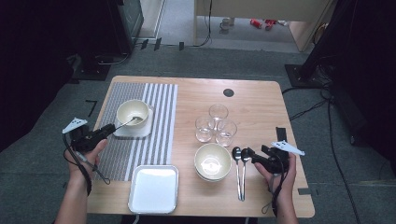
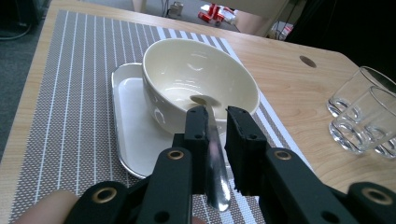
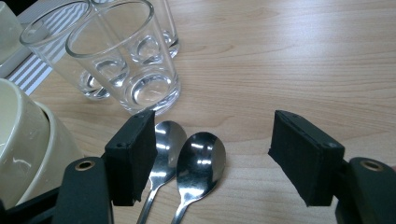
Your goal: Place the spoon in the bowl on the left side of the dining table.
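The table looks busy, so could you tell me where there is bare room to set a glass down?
Bare wood lies behind the glasses, near the round hole. It is crowded around the stacked bowls, the two spoons and the right gripper.

Steel spoon (image 2: pixel 212 154): handle lies between the left gripper's (image 2: pixel 215 122) jaws, slanting forward and up, its bowl end resting inside the cream bowl (image 2: pixel 198 79) just ahead of the jaw tips. That bowl sits upright on a white rectangular tray (image 2: pixel 133 135). Two more steel spoons (image 3: pixel 187 163) lie side by side, bowls facing up, beside the inner jaw of the wide-spread right gripper (image 3: pixel 212 154).
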